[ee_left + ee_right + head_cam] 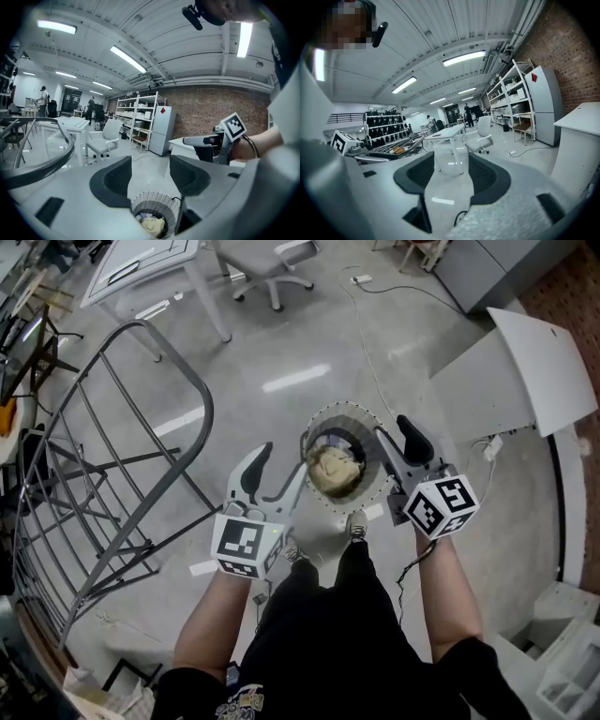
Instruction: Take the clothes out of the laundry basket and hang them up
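Note:
A round mesh laundry basket (pixel 373 486) stands on the floor just ahead of the person's shoes, with a pale yellow garment (pixel 333 472) bunched inside. My left gripper (pixel 284 461) hovers at its left rim and my right gripper (pixel 394 431) at its right rim, both open and empty. In the left gripper view the basket (pixel 151 205) and the garment (pixel 153 226) lie below the open left gripper (pixel 150 176), and the right gripper (pixel 206 140) shows at the right. The right gripper (pixel 449 173) looks level across the room. A grey metal drying rack (pixel 112 474) stands to the left.
A white table (pixel 141 263) and an office chair (pixel 272 263) stand beyond the rack. A white desk (pixel 525 371) is at the right, and a cable (pixel 370 352) runs across the floor toward the basket. Shelves and a brick wall (pixel 206 110) lie farther off.

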The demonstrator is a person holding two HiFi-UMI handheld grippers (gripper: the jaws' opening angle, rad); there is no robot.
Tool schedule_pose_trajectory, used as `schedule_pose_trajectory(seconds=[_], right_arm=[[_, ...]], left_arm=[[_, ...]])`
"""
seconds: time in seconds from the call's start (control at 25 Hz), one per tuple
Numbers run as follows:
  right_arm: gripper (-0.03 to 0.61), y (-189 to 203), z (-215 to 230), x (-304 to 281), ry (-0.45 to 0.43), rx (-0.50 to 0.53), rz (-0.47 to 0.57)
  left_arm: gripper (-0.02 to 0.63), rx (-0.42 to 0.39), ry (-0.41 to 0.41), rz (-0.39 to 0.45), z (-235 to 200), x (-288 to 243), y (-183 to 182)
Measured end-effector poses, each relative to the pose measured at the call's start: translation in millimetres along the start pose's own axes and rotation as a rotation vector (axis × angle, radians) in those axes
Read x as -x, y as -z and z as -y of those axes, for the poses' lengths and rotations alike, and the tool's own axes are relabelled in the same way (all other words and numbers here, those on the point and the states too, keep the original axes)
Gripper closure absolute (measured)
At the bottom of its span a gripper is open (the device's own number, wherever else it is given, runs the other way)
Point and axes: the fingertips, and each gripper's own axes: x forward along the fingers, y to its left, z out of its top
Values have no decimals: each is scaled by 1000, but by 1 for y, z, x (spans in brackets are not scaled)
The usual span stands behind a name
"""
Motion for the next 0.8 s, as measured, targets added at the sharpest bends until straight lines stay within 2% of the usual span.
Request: schedule_pose_trajectory(seconds=[0.44,0.52,0.68,0.8], right_arm=[[334,69,98,-49,-82,-86,-123],[333,89,117,-57,-90,-96,-148],[331,135,150,-75,-89,-116,-187],[328,169,165,-89,-85,-124,-211]], left_arm=[[382,51,-115,-46,10,-74,45],[382,44,-136,-46,10,-90,56],[382,79,-145,-122,14,-118,88],[382,79,-155,-140,11,-133,111]])
